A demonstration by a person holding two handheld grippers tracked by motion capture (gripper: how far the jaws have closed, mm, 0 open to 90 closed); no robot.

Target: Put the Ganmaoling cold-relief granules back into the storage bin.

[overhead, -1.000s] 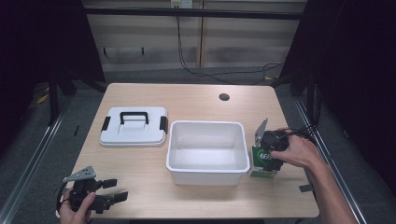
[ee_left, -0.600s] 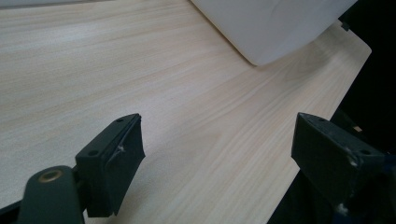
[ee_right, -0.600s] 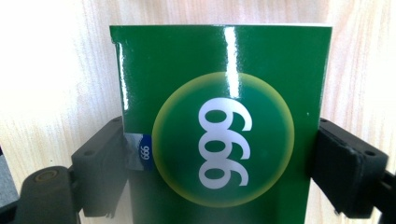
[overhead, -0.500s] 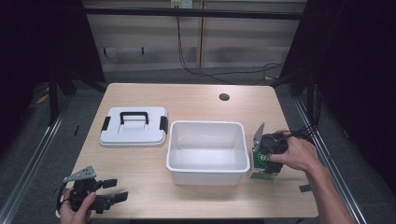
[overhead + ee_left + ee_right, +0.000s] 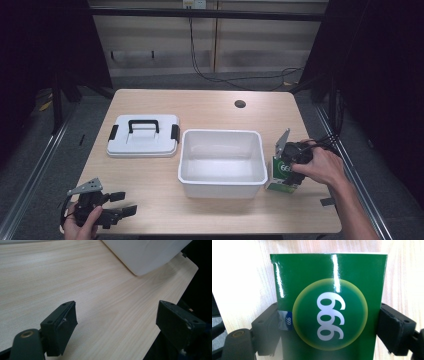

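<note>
Right gripper (image 5: pixel 286 172) down at the table's (image 5: pixel 210 102) right side, clamped on a green box (image 5: pixel 283 175). From the right gripper view: jaws pressed flat against both sides of the green box (image 5: pixel 329 307), big yellow-green circle and white "666" printed dead ahead between them. Box standing on the table, just right of the white tub (image 5: pixel 221 162), close to its wall, contact impossible to call. Hand (image 5: pixel 320 167) wrapped round the gripper body from behind, cable trailing off toward the table's edge.

Over to the left gripper (image 5: pixel 120 210), low at the near left corner, jaws spread wide, gripping nothing. From the left gripper view: bare wood of the table (image 5: pixel 75 277) between the jaws, corner of the white tub (image 5: pixel 147 255) up ahead and well clear. White lid (image 5: pixel 143 136) with black handle and clasps lying flat beyond the left gripper, just left of the tub.
</note>
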